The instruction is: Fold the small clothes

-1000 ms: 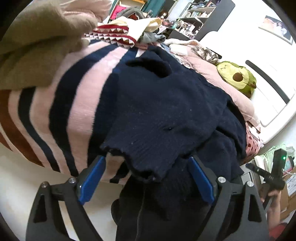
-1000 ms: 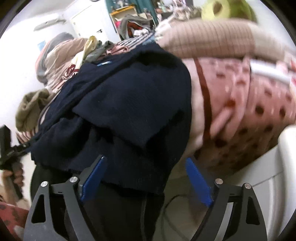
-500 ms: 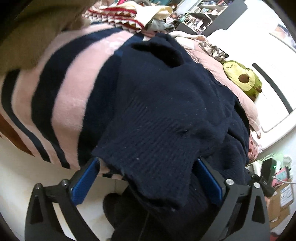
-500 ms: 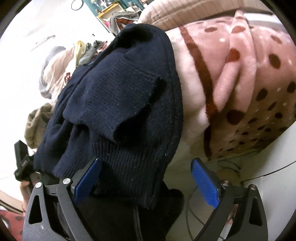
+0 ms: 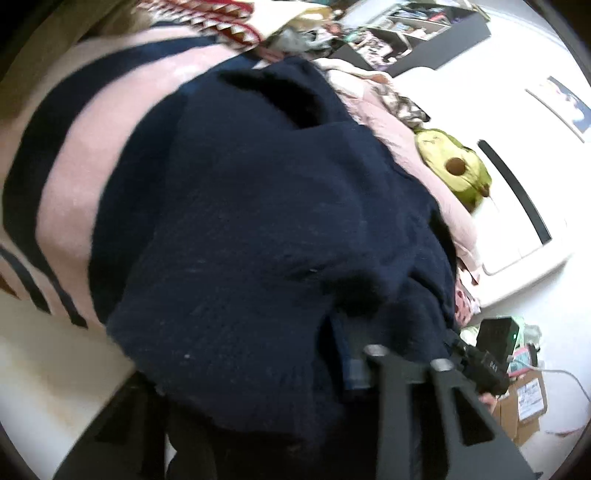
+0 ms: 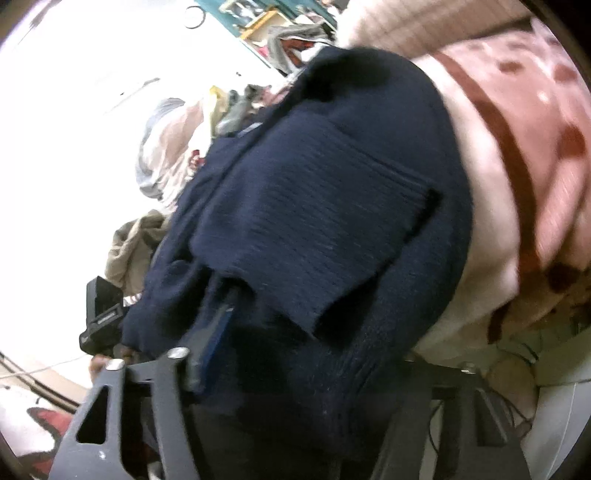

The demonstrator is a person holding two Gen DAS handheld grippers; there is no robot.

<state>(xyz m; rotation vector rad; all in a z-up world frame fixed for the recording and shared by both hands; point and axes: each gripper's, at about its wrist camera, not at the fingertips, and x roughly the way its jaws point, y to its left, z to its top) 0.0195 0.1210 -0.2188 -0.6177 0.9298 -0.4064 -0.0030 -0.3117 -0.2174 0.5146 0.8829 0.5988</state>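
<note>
I have the navy knit sweater (image 5: 280, 229) spread over a pink blanket with dark stripes (image 5: 88, 155), its hem hanging off the edge toward me and filling most of both wrist views. My left gripper (image 5: 255, 384) is pushed into that hem: one blue-padded finger (image 5: 354, 365) shows at the sweater's right fold, the other is buried under the knit, so I cannot tell whether the claw is clenched on cloth or released. My right gripper (image 6: 314, 354) is in the same fix; its left finger (image 6: 214, 332) slides under a folded flap of the sweater (image 6: 314, 221), the opposite finger is hidden behind the hanging cloth, and I cannot tell its state either.

Beyond the sweater on the left wrist view an avocado plush toy (image 5: 454, 170) lies on pink bedding just beside the far edge of the garment, with a white board (image 5: 517, 221) past it. A heap of other clothes (image 5: 229, 22) sits behind the sweater's collar. To the sweater's right, on the right wrist view, lies a pink spotted blanket (image 6: 524, 122). Cardboard boxes (image 5: 524, 402) stand on the floor below the sweater's right corner.
</note>
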